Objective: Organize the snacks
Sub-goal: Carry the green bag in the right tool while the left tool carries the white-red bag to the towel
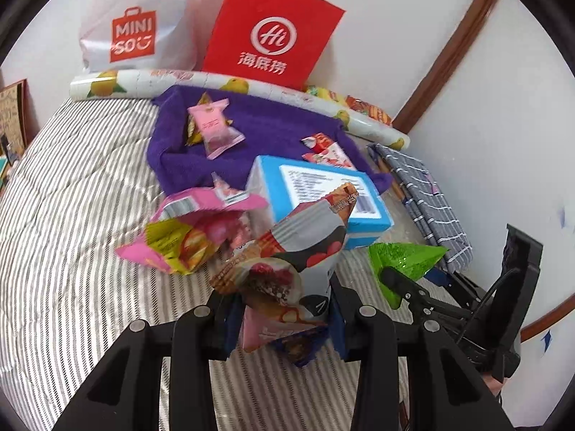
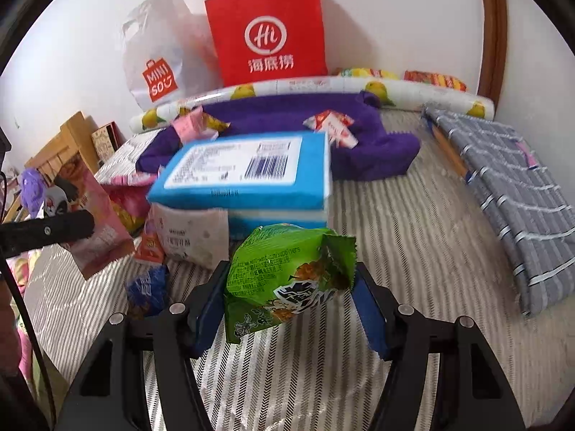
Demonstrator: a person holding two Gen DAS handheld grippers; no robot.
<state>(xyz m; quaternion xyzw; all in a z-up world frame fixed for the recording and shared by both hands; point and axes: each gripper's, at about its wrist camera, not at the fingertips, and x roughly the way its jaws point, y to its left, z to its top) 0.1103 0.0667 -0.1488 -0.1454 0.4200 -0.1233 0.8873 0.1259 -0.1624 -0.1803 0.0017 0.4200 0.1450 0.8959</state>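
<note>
Both grippers are loaded: the left gripper (image 1: 284,318) is clamped on a pink ice-cream-print snack packet (image 1: 287,269), and the right gripper (image 2: 287,309) pinches a green snack pouch (image 2: 287,280) above the striped bedding (image 2: 413,251). Best to carry both level toward the purple towel (image 1: 266,133), clearing the blue box (image 2: 244,168), and release only once each packet is touching down.

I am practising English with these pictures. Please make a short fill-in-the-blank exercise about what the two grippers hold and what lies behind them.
1. The right gripper holds a snack packet whose colour is ____.
2. The blue box rests partly on a towel whose colour is ____.
3. The red paper bag stands against the ____.
4. The white plastic bag shows the brand name ____.

Missing words: green; purple; wall; MINISO
</note>
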